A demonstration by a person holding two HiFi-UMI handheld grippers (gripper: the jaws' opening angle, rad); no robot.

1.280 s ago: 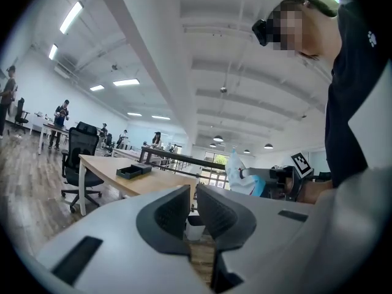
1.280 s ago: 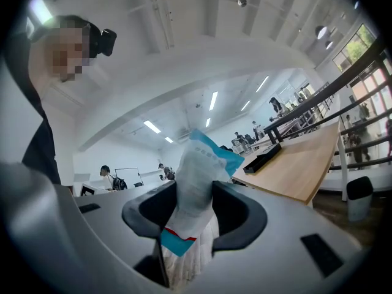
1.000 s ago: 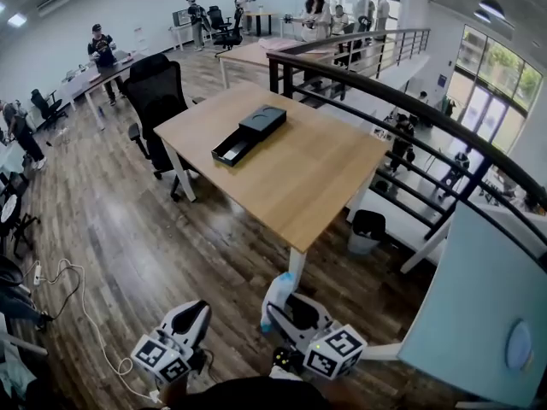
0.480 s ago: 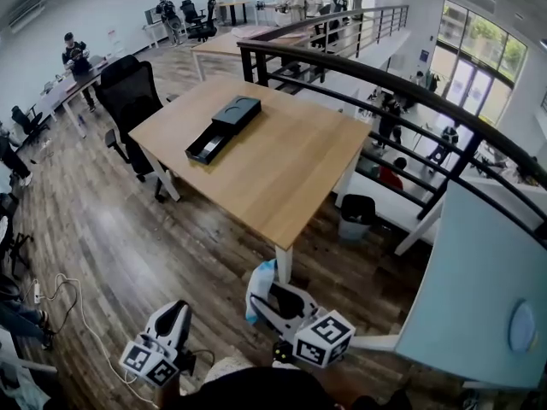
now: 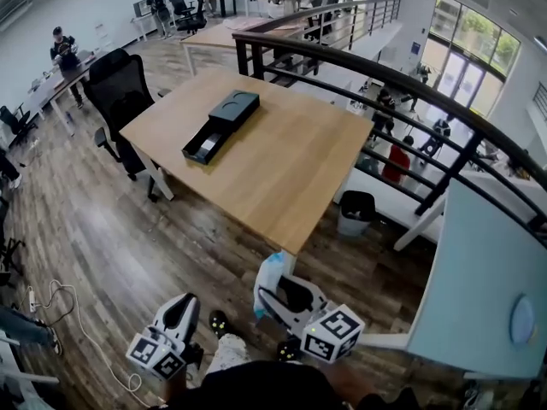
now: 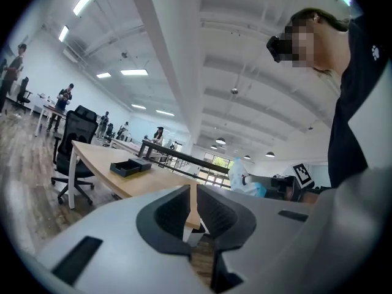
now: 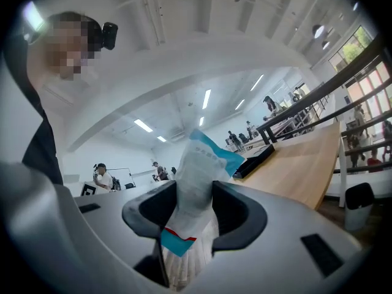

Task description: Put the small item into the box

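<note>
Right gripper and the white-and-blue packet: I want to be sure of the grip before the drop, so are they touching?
Touching. The right gripper view shows the packet pinched between both jaws of the right gripper, with the pads pressed against its sides.

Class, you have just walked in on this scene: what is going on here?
A person stands by the corner of a wooden table with a gripper in each hand. The right gripper is shut on a white and blue packet, held upright between its jaws. The left gripper is empty, its jaws a narrow gap apart. The black box lies open farther along the table; the packet is not yet in it.
</note>
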